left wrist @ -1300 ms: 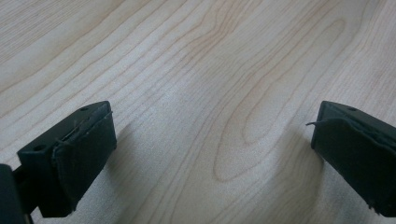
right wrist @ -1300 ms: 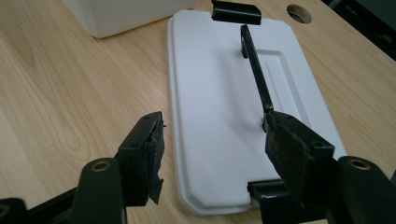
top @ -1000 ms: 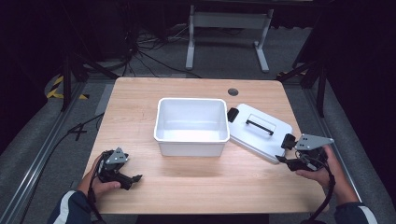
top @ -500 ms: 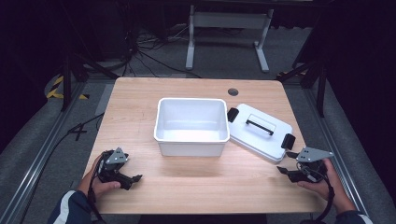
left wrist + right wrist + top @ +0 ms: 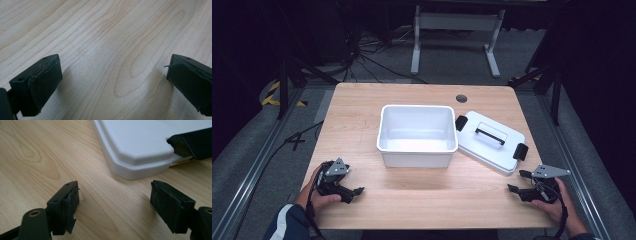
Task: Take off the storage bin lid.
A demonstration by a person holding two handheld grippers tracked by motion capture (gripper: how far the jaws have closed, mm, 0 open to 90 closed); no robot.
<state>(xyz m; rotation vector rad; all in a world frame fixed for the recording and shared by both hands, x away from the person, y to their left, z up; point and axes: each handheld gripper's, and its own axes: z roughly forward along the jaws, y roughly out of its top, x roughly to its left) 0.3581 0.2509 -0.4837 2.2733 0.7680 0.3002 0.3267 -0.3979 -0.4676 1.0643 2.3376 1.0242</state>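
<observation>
Near table edge, right tongs withdrawn from lid

A light wooden desk with rounded corners stands in a dim, mostly dark room, a round cable hole near its far edge. Grey carpet floor surrounds it. Metal rails run along the floor on both sides. Beyond the far edge stands a white metal frame on two feet, with black cables tangled beside it. Yellow-and-black hazard tape marks the floor at the left.
</observation>
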